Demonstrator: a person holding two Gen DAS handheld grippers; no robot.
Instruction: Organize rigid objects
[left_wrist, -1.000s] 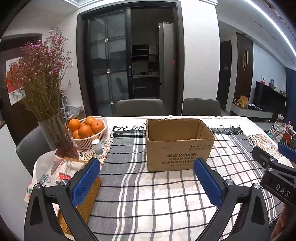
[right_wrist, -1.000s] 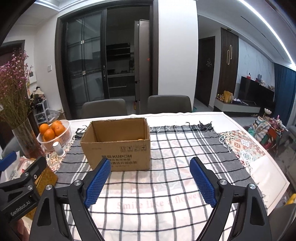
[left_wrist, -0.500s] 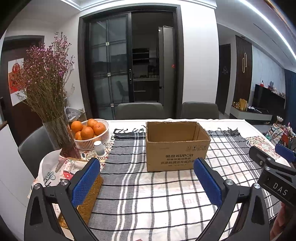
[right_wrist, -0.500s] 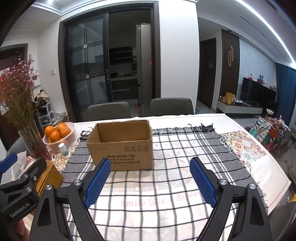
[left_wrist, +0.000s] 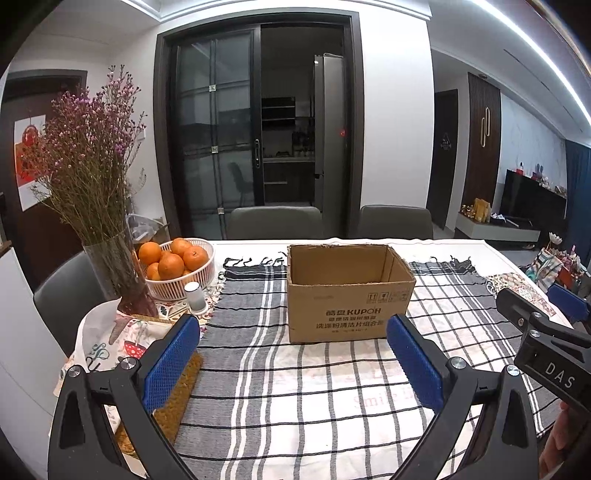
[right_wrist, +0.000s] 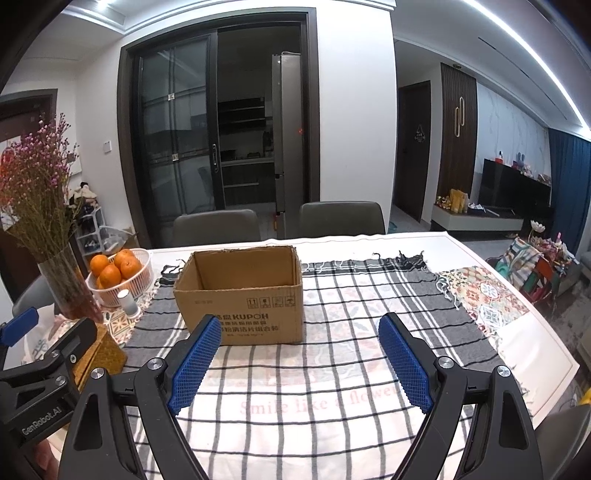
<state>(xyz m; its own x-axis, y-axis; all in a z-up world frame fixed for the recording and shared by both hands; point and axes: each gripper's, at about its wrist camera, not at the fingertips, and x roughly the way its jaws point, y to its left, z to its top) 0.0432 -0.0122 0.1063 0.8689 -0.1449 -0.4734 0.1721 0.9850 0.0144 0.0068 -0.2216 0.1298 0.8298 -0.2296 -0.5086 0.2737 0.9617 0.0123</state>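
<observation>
An open cardboard box (left_wrist: 349, 295) (right_wrist: 243, 295) stands on the checked tablecloth (left_wrist: 295, 387) near the table's middle; I cannot see its floor. My left gripper (left_wrist: 293, 356) hangs above the cloth in front of the box, open, with nothing between its blue pads. My right gripper (right_wrist: 299, 360) is beside it to the right, also open and holding nothing. Each gripper shows at the edge of the other's view. A small white cylinder (left_wrist: 195, 297) (right_wrist: 125, 301) stands by the fruit basket at the left.
A white basket of oranges (left_wrist: 173, 264) and a glass vase of purple flowers (left_wrist: 118, 273) stand at the table's left. A brown woven mat (left_wrist: 177, 398) lies at the near left. Two grey chairs (left_wrist: 273, 221) face the far edge. A patterned cloth (right_wrist: 484, 295) lies at the right.
Both views have tilted up and drawn back a little, so the box sits lower and smaller in them. Both grippers stay open and empty.
</observation>
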